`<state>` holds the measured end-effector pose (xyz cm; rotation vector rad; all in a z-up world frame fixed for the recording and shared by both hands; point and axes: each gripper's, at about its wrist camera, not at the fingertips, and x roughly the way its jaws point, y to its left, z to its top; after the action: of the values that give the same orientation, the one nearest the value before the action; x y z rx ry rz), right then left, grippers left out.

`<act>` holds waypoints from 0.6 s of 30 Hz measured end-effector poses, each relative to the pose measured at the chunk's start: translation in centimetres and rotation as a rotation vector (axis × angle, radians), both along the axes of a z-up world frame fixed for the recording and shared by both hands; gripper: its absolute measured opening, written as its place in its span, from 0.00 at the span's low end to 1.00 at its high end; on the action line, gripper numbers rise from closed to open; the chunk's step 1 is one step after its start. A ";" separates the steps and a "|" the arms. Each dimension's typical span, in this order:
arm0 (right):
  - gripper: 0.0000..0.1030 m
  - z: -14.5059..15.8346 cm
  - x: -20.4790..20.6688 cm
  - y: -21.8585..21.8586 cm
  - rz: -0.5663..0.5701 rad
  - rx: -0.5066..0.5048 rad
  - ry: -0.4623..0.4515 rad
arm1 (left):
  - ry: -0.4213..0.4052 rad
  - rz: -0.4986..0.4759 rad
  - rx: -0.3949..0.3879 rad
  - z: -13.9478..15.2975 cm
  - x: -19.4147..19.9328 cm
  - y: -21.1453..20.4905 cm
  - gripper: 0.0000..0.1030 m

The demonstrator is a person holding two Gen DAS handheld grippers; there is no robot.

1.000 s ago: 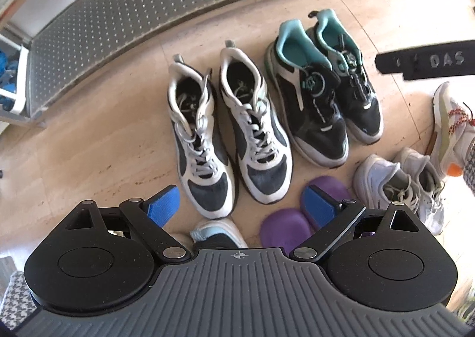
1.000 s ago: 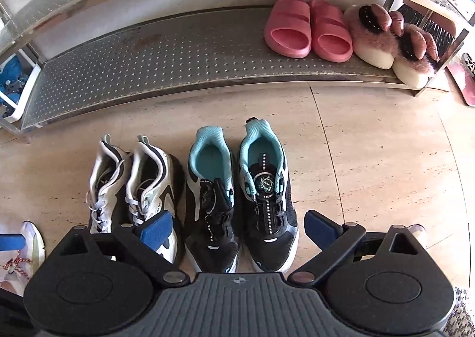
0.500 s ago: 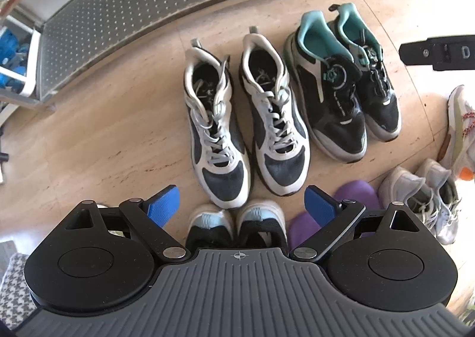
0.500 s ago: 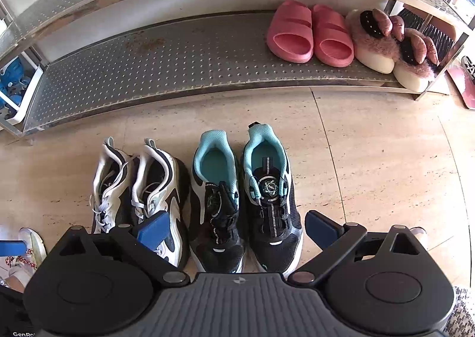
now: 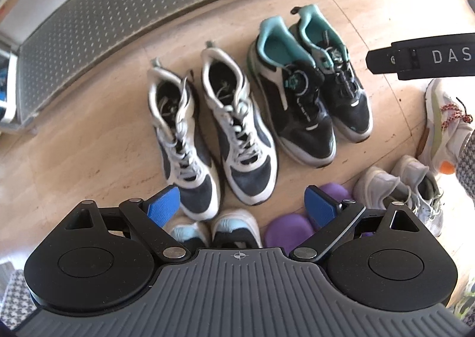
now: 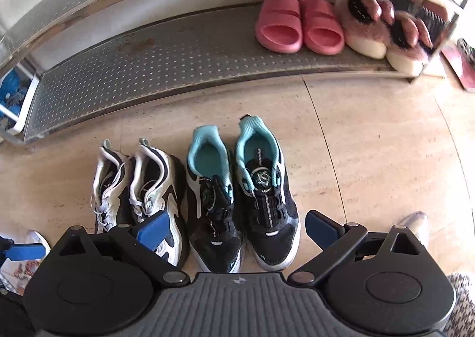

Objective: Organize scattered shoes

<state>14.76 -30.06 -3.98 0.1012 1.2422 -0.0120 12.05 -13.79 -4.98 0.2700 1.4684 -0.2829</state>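
Observation:
My left gripper (image 5: pixel 242 203) hangs open over the floor, holding nothing. Ahead of it stand a white-and-navy sneaker pair (image 5: pixel 207 141) and a black-and-teal pair (image 5: pixel 311 99), side by side with their heels toward the rack. Below its fingers show the toes of a light-blue pair (image 5: pixel 234 227) and purple slippers (image 5: pixel 285 230). My right gripper (image 6: pixel 237 227) is open too, just above the toes of the black-and-teal pair (image 6: pixel 240 197). The white-and-navy pair (image 6: pixel 133 188) lies to its left. One finger of the right gripper (image 5: pixel 421 55) reaches in from the right edge of the left wrist view.
A perforated metal shoe rack (image 6: pixel 148 70) holds pink slides (image 6: pixel 299 24) and furry slippers (image 6: pixel 383 31) at its right end. Grey-white sneakers (image 5: pixel 397 188) and a white shoe with red laces (image 5: pixel 445 123) lie at the right. Bare floor (image 6: pixel 371 144) lies right of the teal pair.
The left gripper has swung back to the right, so the shoes sit further left in its view than half a second ago. The right gripper has barely moved. Both stay open.

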 end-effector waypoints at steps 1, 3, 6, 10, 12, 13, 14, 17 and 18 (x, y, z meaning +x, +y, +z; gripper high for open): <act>0.95 0.1 0.1 -0.3 -0.005 0.007 0.003 | 0.002 -0.003 -0.003 0.0 0.2 -0.3 0.92; 0.95 0.2 0.3 -0.8 -0.015 0.020 0.008 | 0.012 -0.015 -0.017 -0.1 1.1 -1.2 0.92; 0.95 0.3 0.5 -1.5 -0.030 0.040 0.015 | 0.018 -0.036 -0.019 -0.6 1.9 -2.1 0.92; 0.95 0.2 0.8 -2.7 -0.054 0.048 0.032 | 0.019 -0.041 0.027 -1.7 3.0 -2.8 0.92; 0.95 0.1 1.0 -3.8 -0.084 0.042 0.041 | 0.017 -0.035 0.037 -2.1 3.2 -2.8 0.92; 0.95 0.2 1.0 -4.2 -0.098 0.044 0.039 | 0.017 -0.031 0.037 -2.1 3.1 -2.7 0.92; 0.95 0.3 0.9 -4.5 -0.106 0.048 0.033 | 0.017 -0.028 0.036 -2.2 3.0 -2.7 0.92; 0.96 -0.2 0.3 -4.5 -0.071 0.052 0.041 | 0.023 -0.039 0.033 -2.3 1.8 -2.1 0.92; 0.96 -0.7 0.0 -4.5 -0.052 0.048 0.056 | 0.034 -0.048 0.041 -2.5 1.0 -1.4 0.92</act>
<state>14.75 -34.52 -4.69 0.1758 1.2957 -0.0307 13.03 -15.24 -7.49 0.3353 1.5044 -0.2969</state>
